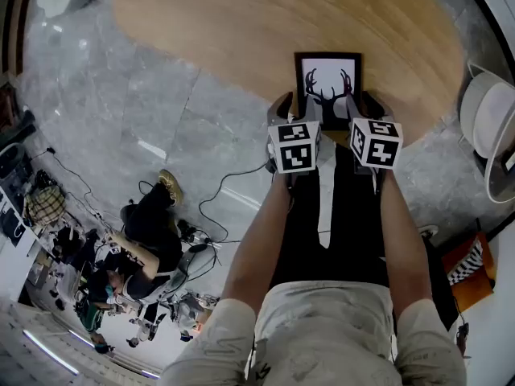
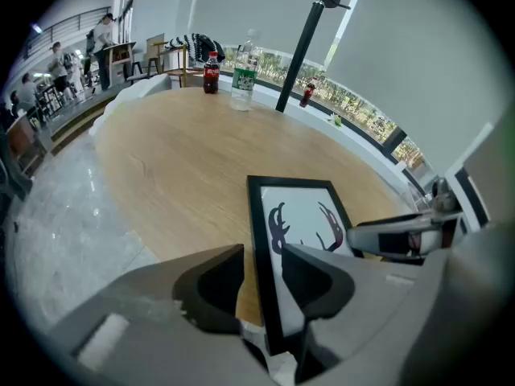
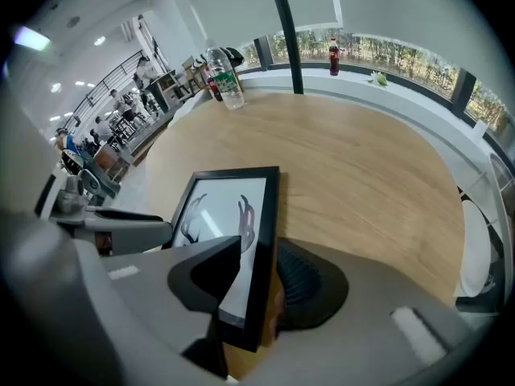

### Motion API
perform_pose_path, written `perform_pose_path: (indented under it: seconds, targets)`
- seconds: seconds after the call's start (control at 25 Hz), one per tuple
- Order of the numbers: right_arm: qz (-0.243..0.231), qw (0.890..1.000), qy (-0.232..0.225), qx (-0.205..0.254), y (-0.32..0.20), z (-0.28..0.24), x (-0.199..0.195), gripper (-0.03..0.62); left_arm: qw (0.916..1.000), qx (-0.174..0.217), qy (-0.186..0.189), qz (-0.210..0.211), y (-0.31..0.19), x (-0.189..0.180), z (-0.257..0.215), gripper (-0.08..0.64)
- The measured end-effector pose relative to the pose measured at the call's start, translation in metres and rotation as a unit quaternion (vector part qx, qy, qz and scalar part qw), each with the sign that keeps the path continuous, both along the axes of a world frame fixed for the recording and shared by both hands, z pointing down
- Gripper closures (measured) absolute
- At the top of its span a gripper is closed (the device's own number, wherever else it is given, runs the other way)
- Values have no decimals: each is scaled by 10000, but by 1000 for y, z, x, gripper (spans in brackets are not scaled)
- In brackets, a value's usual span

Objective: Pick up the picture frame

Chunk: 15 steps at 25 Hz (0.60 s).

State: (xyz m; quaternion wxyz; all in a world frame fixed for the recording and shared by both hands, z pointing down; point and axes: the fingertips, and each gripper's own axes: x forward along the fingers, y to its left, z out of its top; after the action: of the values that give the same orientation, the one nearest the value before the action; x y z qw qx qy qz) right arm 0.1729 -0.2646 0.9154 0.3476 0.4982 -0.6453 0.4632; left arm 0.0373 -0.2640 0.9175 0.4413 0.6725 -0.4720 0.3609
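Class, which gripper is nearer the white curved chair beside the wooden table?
Right. The right gripper straddles the black picture frame's chair-side edge; the left gripper is across the frame, farther from the white curved chair.

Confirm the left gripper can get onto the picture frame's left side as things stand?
Probably yes. The left gripper has its jaws apart, straddling the left rail of the picture frame without pressing it. Nothing else on the wooden table crowds that side.
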Motion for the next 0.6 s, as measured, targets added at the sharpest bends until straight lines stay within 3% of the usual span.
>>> perform_pose_path:
  seconds: [0.48,0.6]
  targets:
    - [60,9997,-48,-229,5,13,-3,469,9997,-246,82,-40,8,0,17,419]
    - [118,9995,-100,-270,6,12,-2,476,9994,-342,29,50,9,4,18,451]
